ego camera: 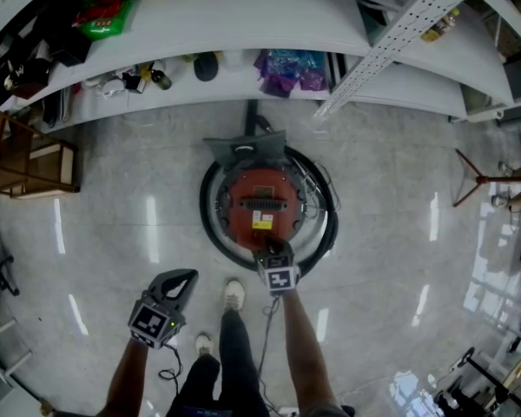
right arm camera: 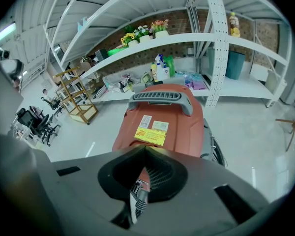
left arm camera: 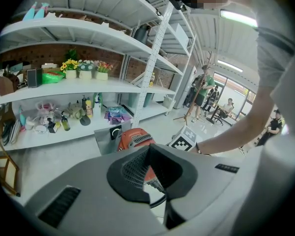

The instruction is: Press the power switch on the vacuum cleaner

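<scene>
Our right gripper [ego camera: 273,252], jaws clenched empty, hovers at the near rim of the round red vacuum cleaner [ego camera: 260,200]; our left gripper [ego camera: 184,278], likewise clenched, hangs farther back.

Vacuum cleaner [ego camera: 262,207] on the floor [ego camera: 399,259] before the shelves [ego camera: 243,24]; right gripper [ego camera: 273,252] at its near edge; left gripper [ego camera: 184,279] leftward, apart.
</scene>
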The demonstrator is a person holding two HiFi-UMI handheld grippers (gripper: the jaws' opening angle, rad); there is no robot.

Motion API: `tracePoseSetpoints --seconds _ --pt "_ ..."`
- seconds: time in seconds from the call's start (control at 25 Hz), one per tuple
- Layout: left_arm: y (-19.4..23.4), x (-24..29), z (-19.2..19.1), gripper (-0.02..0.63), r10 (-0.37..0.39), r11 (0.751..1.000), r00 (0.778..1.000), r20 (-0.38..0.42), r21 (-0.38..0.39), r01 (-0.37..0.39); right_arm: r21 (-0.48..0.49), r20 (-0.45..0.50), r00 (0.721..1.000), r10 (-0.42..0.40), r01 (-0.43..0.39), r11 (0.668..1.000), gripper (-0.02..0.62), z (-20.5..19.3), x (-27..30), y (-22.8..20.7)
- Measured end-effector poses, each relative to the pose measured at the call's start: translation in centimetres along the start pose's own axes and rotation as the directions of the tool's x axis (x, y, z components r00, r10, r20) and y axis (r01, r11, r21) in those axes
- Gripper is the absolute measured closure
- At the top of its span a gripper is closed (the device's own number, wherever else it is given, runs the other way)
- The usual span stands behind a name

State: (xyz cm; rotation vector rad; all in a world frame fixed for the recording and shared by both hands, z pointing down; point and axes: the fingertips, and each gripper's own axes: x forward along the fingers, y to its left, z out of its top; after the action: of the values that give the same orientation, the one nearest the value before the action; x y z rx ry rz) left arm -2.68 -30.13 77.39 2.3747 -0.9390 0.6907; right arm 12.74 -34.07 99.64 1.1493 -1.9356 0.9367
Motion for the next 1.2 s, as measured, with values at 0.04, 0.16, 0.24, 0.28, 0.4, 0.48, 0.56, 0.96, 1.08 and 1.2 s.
tracePoseSetpoints --seconds 0.04,0.16,0.24,0.28,0.4,0.48,0.56,0.96,1.08,1.2 --pt "-0.06 0.07 0.02 0.598 -0.002 1.000 1.000 0.001 0.000 0.002 -0.002 0.000 1.000 0.000 0.000 1.000 0.591 0.03 0.00 0.02" --pt "-0.23 0.25 0.01 0.598 -0.007 1.000 1.000 0.001 0.001 0.007 -0.007 -0.005 1.000 -0.006 0.006 1.000 0.589 -0.05 0.06 -0.10" --pt "-0.32 0.34 0.12 0.598 -0.010 1.000 1.000 0.004 0.002 0.010 -0.001 -0.008 1.000 -0.003 0.003 1.000 0.589 -0.16 0.09 -0.15" --pt "-0.33 0.37 0.19 0.598 -0.011 1.000 1.000 0.005 0.000 0.011 0.000 -0.008 1.000 -0.002 0.002 1.000 0.589 -0.15 0.09 -0.16" --pt "-0.29 0.41 0.34 0.598 -0.003 1.000 1.000 0.004 -0.017 0.003 -0.002 -0.008 1.000 -0.005 0.005 1.000 0.589 -0.10 0.17 -0.20" --pt "-0.22 0.43 0.24 0.598 0.000 1.000 1.000 0.003 -0.022 0.000 0.002 -0.006 1.000 -0.007 0.007 1.000 0.589 -0.10 0.17 -0.25" --pt "-0.16 0.43 0.04 0.598 -0.004 1.000 1.000 0.004 -0.015 0.004 0.005 -0.005 1.000 -0.009 0.009 1.000 0.589 -0.07 0.20 -0.30" --pt "-0.17 0.37 -0.20 0.598 -0.009 1.000 1.000 0.004 -0.010 0.009 0.015 -0.011 1.000 -0.008 0.008 1.000 0.589 -0.08 0.21 -0.42" --pt "-0.11 0.42 -0.12 0.598 -0.006 1.000 1.000 0.004 -0.013 0.006 0.019 -0.026 0.999 -0.018 0.019 1.000 0.585 -0.59 0.54 -0.76" --pt "0.08 0.17 -0.19 0.598 -0.009 1.000 1.000 0.005 -0.009 0.009 0.011 -0.026 1.000 -0.015 0.015 1.000 0.586 -0.58 0.57 -0.71"
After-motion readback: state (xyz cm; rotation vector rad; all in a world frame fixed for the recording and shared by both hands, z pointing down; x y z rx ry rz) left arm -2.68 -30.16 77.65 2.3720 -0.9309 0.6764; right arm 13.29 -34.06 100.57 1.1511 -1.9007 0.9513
